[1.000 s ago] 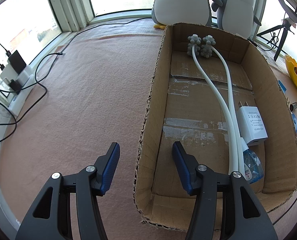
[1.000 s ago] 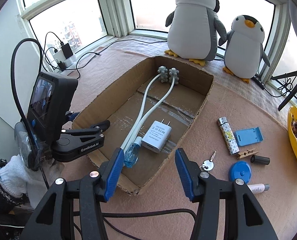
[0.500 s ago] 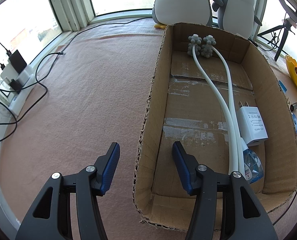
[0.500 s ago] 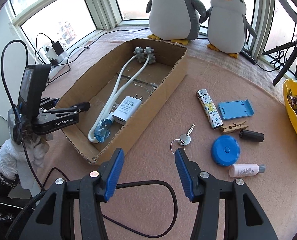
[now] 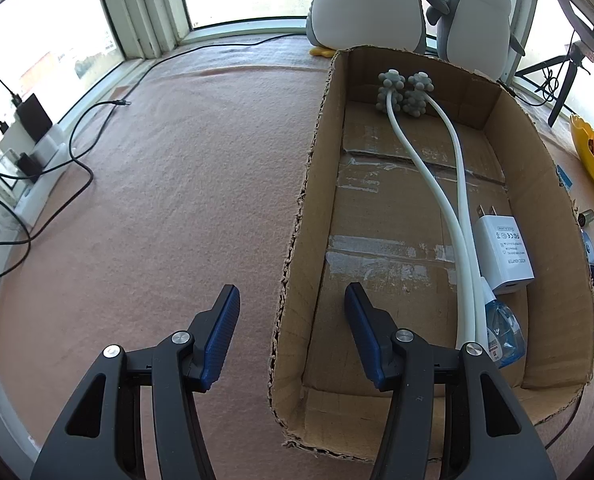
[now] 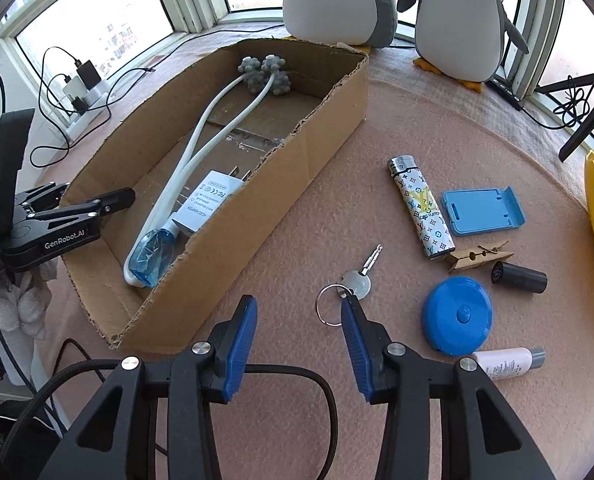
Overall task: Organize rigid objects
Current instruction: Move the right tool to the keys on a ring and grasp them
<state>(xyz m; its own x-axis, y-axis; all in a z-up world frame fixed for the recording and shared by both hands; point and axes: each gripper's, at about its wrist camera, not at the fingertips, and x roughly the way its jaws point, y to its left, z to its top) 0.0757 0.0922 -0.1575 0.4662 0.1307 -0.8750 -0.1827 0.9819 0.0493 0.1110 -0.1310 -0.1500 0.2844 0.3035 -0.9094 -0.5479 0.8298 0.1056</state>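
With your right gripper spread wide and empty over the key on its ring beside the cardboard box, and your left gripper also open straddling the box wall, note that the flat key can slip from the pads if you close too high.

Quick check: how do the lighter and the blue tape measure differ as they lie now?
The lighter is a long slim bar, white with a printed pattern and a metal cap; the tape measure is a round, plain blue disc. The lighter lies farther from the right gripper; the tape measure lies nearer. Both rest flat outside the box.
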